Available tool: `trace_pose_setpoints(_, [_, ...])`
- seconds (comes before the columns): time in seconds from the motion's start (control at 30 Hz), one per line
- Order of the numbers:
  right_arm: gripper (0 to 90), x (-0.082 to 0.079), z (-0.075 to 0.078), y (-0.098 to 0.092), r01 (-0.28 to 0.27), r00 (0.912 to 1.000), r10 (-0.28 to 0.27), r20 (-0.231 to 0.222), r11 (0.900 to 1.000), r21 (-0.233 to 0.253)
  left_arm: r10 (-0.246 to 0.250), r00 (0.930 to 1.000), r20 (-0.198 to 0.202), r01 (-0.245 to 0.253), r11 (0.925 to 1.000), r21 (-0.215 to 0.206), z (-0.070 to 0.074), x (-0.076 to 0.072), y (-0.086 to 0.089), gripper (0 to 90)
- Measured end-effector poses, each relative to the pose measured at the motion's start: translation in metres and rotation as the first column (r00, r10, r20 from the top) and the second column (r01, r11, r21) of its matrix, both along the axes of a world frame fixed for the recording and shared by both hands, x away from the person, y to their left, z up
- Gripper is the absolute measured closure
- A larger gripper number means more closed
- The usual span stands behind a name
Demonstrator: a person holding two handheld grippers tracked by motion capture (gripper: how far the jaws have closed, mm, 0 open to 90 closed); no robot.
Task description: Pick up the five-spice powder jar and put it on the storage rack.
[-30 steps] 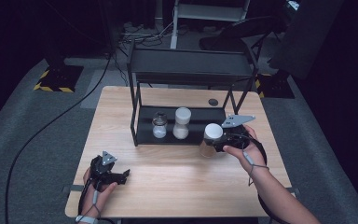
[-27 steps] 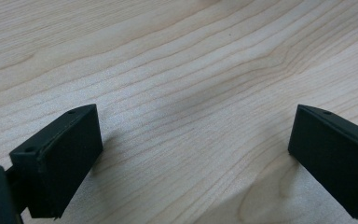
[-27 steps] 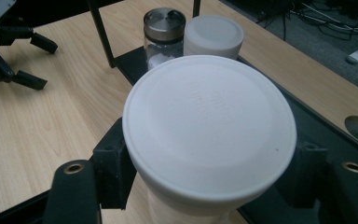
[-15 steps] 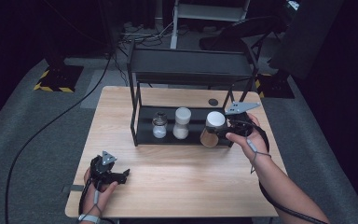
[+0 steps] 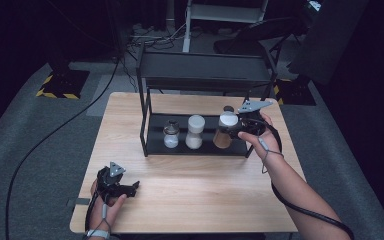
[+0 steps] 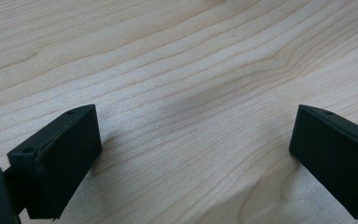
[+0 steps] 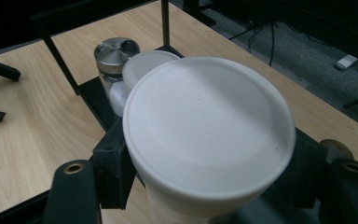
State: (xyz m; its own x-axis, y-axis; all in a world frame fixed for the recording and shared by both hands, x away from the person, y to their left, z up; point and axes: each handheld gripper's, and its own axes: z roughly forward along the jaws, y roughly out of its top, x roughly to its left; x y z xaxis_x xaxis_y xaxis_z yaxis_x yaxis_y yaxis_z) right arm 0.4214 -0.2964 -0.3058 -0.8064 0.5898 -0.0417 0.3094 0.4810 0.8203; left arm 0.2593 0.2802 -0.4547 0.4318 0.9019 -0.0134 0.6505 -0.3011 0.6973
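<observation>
Right gripper [image 5: 236, 131]: jaws clamped on white-lidded jar [image 5: 226, 131], brown contents, at the rack's [image 5: 200, 145] lower shelf, right end; whether it rested on the shelf was unclear. Two jars [image 5: 195, 131] stood beside it. Left gripper [image 5: 130, 187]: jaws wide, empty, low over table [image 5: 190, 190].

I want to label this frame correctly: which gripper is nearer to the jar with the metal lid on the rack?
The right. The right gripper is at the rack's lower shelf, two jars from the metal-lidded jar. The left gripper rests open at the table's near edge, farther away.
</observation>
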Motion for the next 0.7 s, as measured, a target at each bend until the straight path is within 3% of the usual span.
trace_pose_setpoints(0.33, [33.4,0.017,-0.020,0.007,0.027,0.9995,-0.027,-0.014,1.000,-0.011,0.001,1.0000,0.000,-0.001,1.0000,0.000,0.000,0.000,0.000,1.5])
trace_pose_setpoints(0.7, [33.4,0.025,-0.041,0.011,0.040,0.9986,-0.040,-0.035,0.999,-0.016,0.001,1.0000,-0.001,-0.001,1.0000,0.000,0.000,0.000,-0.001,0.6])
